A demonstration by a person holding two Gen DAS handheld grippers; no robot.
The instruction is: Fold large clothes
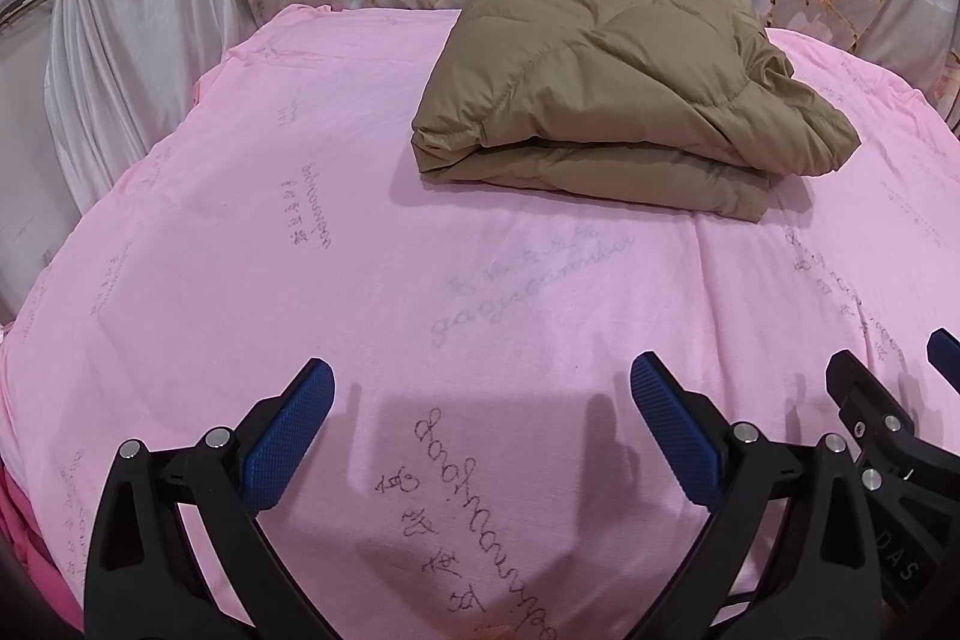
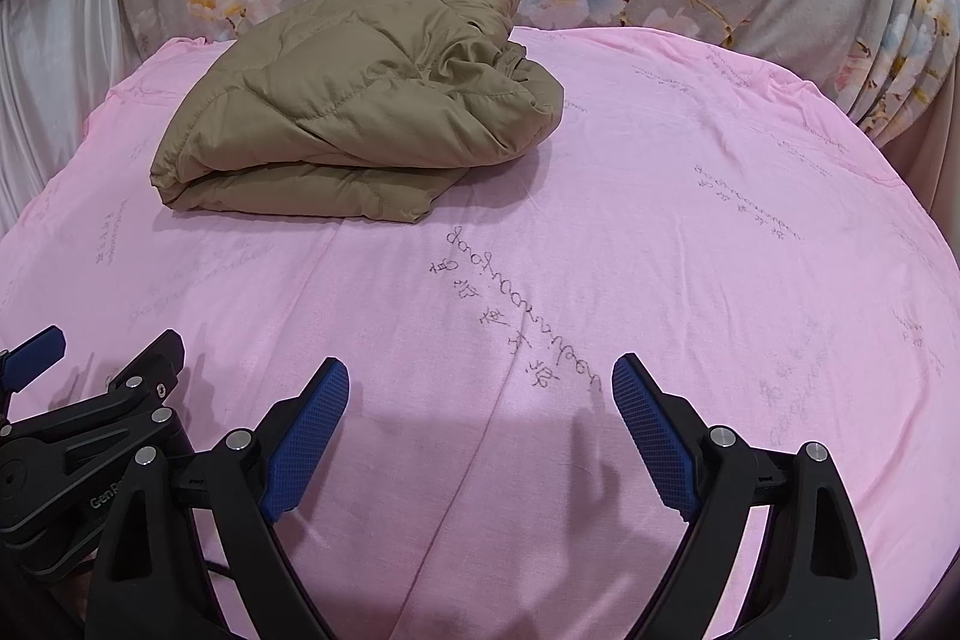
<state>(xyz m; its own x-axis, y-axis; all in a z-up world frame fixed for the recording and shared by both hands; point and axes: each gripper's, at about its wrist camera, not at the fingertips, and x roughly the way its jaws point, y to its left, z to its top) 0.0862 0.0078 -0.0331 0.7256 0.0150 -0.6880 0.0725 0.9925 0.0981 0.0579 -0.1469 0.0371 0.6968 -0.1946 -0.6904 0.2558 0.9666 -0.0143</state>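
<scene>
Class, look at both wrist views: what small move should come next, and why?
Probably none beyond easing back: the tan quilted jacket already lies folded in a compact stack on the pink sheet, and the left gripper and right gripper hang open, empty, short of it.

A folded khaki quilted jacket (image 2: 354, 112) lies on the pink printed bedsheet (image 2: 660, 232); the right gripper (image 2: 480, 382) hovers apart, jaws wide, empty.

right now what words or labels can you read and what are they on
"DAS": white letters on the right gripper body, seen from the left wrist.
"Gen": start of a cut-off label on the left gripper body.
Grey cursive script and characters printed across the pink sheet: inverted, too faint to read reliably.
Tan quilted jacket: no text.
</scene>
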